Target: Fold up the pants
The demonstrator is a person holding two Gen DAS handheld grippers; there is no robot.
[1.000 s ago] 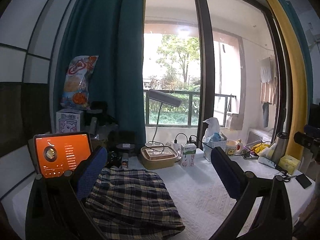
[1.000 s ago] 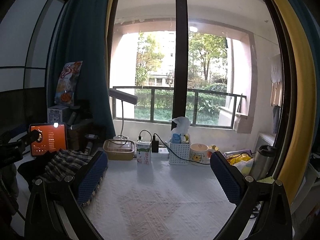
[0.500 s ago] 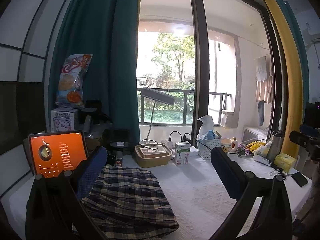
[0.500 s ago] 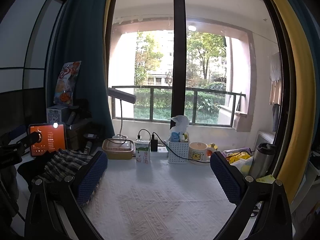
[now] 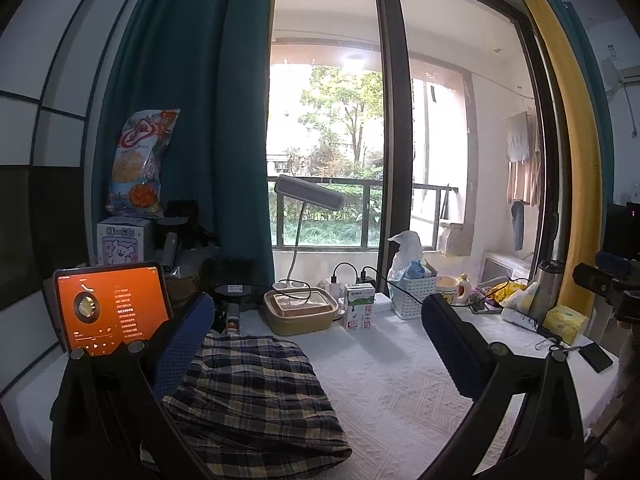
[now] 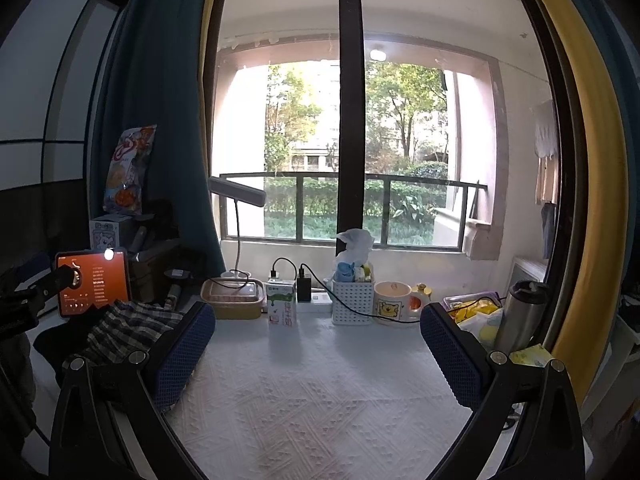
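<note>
Pants: the checked pants [image 5: 256,392] lay folded in a flat pile on the white cloth. In the left camera they sat at about 7 o'clock. In the right camera they [image 6: 128,330] sat far off at 9 o'clock.
Left gripper: the left gripper [image 5: 316,350] was wide apart and held nothing. Its blue left pad [image 5: 180,350] was in front of the left edge of the pants; if it touched them could not be told. Its right pad [image 5: 452,352] hung over bare cloth.
Right gripper: the right gripper [image 6: 316,354] was wide apart too, with nothing in it. It was over the bare cloth, well apart from the pants.
Table: the table [image 6: 312,400] had a bumpy white cloth on it.
Tablet: an orange tablet [image 5: 110,308] stood up at 9 o'clock, just behind the pants.
Back row: at 12 o'clock stood a lunch box [image 5: 300,312], a milk carton [image 5: 359,306], a white basket [image 5: 412,294] and a yellow bear mug [image 6: 394,302].
Lamp: a desk lamp [image 5: 308,198] leaned over the lunch box.
Right side: a metal flask [image 6: 520,316] stood at 3 o'clock.
Snack bag: a snack bag [image 5: 140,164] stood on a box by the blue curtain [image 5: 192,120] at 10 o'clock.
</note>
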